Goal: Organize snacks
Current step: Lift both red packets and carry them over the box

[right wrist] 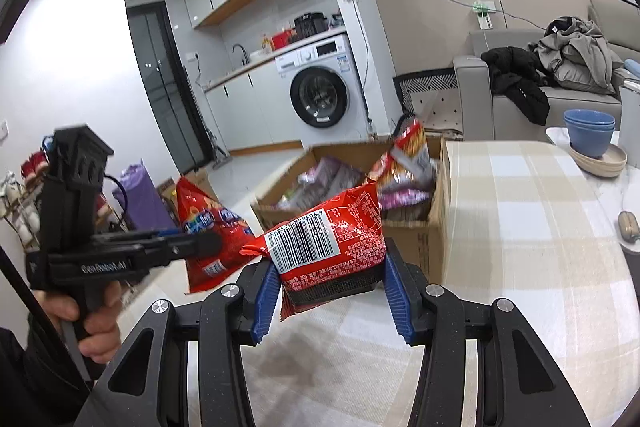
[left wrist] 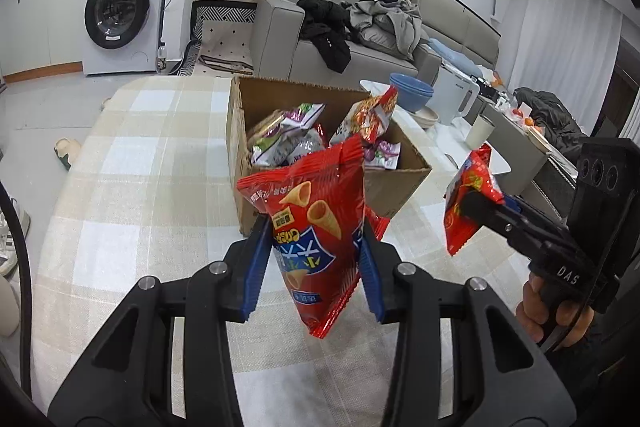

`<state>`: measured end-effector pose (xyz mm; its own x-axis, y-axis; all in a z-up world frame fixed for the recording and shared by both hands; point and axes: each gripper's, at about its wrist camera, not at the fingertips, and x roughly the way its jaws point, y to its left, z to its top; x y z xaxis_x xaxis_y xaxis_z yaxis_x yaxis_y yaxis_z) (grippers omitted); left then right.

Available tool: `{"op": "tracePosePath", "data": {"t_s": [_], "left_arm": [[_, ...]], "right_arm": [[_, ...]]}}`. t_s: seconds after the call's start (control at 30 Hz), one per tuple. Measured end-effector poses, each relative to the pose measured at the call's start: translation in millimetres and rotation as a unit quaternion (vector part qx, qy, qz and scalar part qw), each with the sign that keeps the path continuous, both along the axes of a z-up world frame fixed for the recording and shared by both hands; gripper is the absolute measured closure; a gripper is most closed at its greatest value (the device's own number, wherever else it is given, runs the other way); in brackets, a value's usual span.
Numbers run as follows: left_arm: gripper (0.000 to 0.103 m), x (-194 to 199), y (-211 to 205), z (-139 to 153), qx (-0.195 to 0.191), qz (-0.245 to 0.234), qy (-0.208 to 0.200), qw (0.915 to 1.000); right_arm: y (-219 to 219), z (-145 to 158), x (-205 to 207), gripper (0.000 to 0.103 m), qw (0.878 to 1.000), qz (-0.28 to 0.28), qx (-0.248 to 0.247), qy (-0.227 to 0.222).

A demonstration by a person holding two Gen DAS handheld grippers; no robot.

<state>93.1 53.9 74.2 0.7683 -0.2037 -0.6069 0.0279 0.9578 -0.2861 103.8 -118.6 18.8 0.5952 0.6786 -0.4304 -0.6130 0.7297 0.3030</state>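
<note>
Blue-padded left gripper (left wrist: 316, 251) clamps a red corn-cone snack bag (left wrist: 308, 227) above the checked tablecloth (left wrist: 120, 187); right gripper (right wrist: 328, 287) pinches a red barcoded packet (right wrist: 332, 243), both just before the cardboard box (left wrist: 396, 187) of snacks.

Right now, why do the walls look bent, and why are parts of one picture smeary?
Both views come through a fisheye lens, so straight edges bow toward the dark rim. In the left wrist view the cone-snack bag is sharp. In the right wrist view the cardboard box and its packets are blurred, and ceiling lights glare at top left.
</note>
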Motion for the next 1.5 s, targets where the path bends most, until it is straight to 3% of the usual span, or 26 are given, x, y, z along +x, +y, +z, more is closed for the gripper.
{"op": "tracePosePath", "data": {"t_s": [0.43,0.77,1.03,1.5], "left_arm": [[0.065,-16.6,12.7,56.2,0.012,0.012,-0.032,0.9994],[0.065,-12.8,13.0,81.0,0.023,0.025,-0.036,0.9988],[0.065,8.2,4.2,84.1,0.037,0.032,-0.025,0.9985],[0.065,73.2,0.3,57.8,0.044,0.039,-0.002,0.9983]], "right_arm": [[-12.5,59.0,15.3,0.055,0.999,-0.018,0.031,-0.038],[7.4,55.3,40.0,0.055,0.999,-0.018,0.011,-0.026],[22.6,48.4,64.3,0.055,1.0,-0.014,-0.005,-0.015],[39.9,37.3,82.5,0.055,1.0,-0.001,-0.021,-0.013]]}}
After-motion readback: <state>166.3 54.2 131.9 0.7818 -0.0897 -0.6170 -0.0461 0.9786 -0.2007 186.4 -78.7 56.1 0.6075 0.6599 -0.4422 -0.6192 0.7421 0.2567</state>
